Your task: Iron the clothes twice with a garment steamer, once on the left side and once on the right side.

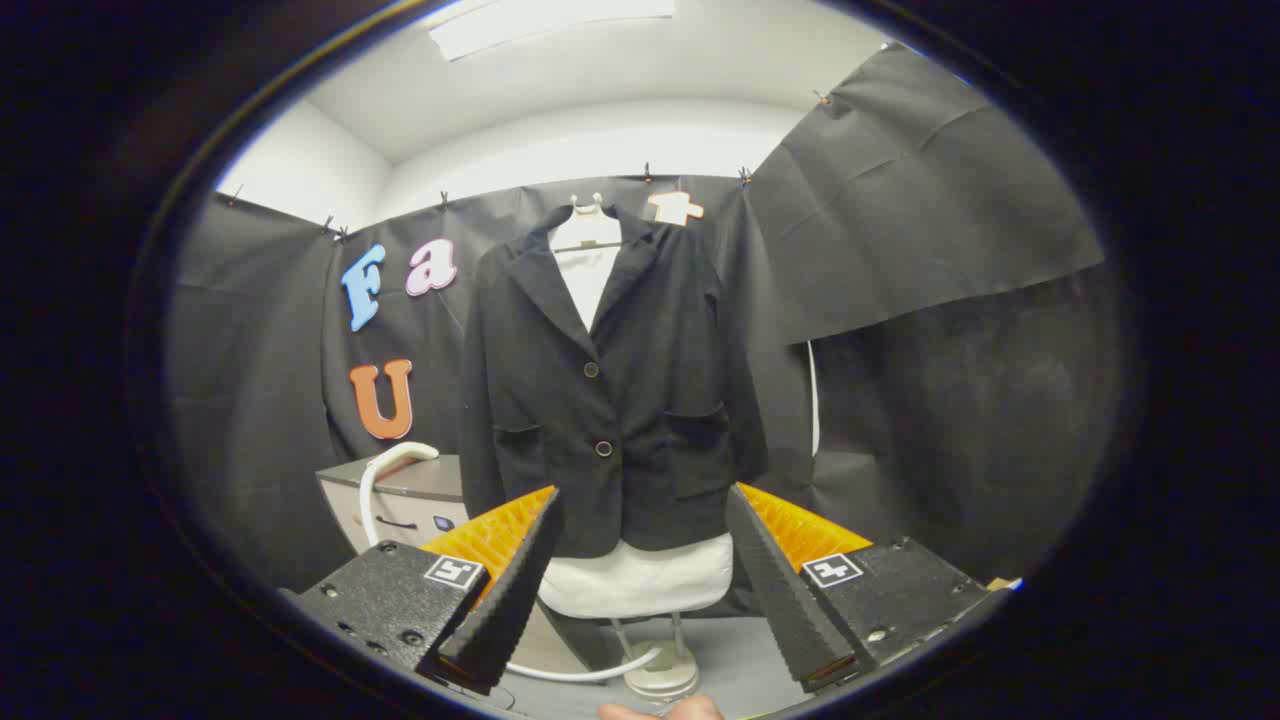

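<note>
Gripper (640, 560) jaws spread wide, holding nothing. Just beyond them, a white padded mannequin form on a stand (640, 585). Dark button-front jacket (610, 400) hangs on it, centred between the jaws. White steamer hose (385, 470) beyond left jaw.

A makeshift recording booth: black cloth (930, 200) pinned along white walls (600, 140) under a ceiling light (550, 20), with a jacket (610, 390) hung on a stand (660, 670) as the staged prop.
</note>
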`<state>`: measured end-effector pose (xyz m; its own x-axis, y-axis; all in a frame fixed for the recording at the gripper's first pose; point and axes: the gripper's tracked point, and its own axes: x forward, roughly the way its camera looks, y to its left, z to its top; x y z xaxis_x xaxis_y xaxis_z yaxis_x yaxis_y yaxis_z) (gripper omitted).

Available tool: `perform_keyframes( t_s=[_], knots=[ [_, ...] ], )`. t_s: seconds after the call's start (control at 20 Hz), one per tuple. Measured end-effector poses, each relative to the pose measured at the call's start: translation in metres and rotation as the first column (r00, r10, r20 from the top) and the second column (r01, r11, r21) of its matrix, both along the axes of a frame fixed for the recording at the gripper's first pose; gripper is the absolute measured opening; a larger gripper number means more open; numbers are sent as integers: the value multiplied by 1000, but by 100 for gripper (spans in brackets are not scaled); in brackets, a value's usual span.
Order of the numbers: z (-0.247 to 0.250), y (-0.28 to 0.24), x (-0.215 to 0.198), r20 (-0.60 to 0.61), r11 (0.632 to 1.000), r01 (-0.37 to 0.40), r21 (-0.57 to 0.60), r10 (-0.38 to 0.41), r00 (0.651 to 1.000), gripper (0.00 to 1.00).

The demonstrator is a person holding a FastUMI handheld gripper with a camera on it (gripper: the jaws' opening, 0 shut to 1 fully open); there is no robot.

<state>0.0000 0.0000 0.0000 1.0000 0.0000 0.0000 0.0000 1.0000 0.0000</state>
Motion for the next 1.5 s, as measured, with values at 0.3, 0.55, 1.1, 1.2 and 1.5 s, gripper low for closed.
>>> perform_keyframes(
  t_s=[0.3, 0.55, 1.1, 1.2, 1.5],
  knots=[
    [-21, -16, -4, -31, 998, -12, -60, 10, 999, 100],
    [-19, -19, 7, -40, 997, -78, -25, 76, 996, 100],
    [-57, 25, 35, -124, 952, -306, 6, 305, 944, 100],
    [-66, 45, 40, -163, 947, -321, -2, 317, 934, 100],
    [-54, 150, 50, -212, 914, -405, -23, 392, 895, 100]
  ],
)
